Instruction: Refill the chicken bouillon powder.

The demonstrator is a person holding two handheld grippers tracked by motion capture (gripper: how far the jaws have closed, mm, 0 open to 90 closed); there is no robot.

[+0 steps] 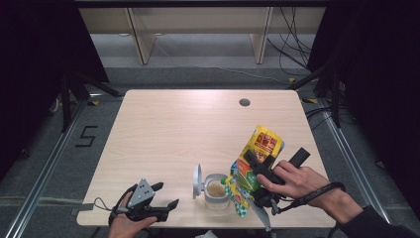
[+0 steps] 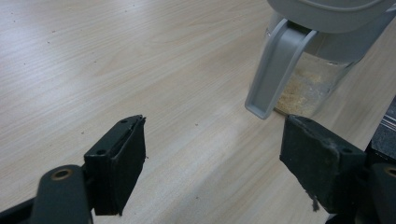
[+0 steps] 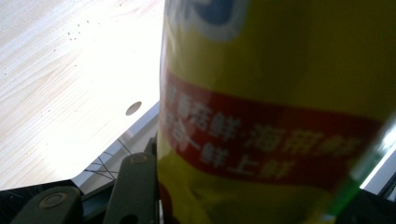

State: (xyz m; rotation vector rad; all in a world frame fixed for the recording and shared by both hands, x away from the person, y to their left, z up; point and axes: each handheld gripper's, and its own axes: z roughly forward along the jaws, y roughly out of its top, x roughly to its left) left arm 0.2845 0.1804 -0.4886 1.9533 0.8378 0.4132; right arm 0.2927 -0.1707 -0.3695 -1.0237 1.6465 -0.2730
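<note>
The yellow seasoning bag (image 1: 258, 151), printed with red and green panels, is tipped mouth-down over the clear jar (image 1: 216, 191), so that its lower, green-checked end hangs just beside the jar's rim on the side of the right hand (image 1: 292, 179). The right claw (image 1: 257, 166) grasps this bag across its middle, jaws pressed against the packet from both sides; in the right gripper view the bag's yellow face with its red band of white characters (image 3: 275, 107) sits right up against the camera, with one dark jaw showing at its lower left edge. The jar stands upright near the desk's front edge and holds a layer of pale brown powder; its grey lid (image 1: 197, 180) is flipped open and stands up on the side of the jar away from the bag. In the left gripper view the jar (image 2: 313, 88) shows at the upper right with a grey flap (image 2: 275, 70) hanging down in front of the granules. Further from the jar, on the lid's side, the left claw (image 1: 166, 196) rests low by the front edge of the desk (image 1: 188, 124), held in the left hand (image 1: 128, 220); its jaws are released and spread wide with bare wood between them, pointing toward the jar. Well beyond the jar, near the desk's far edge, is a small round cable hole (image 1: 244, 102).
</note>
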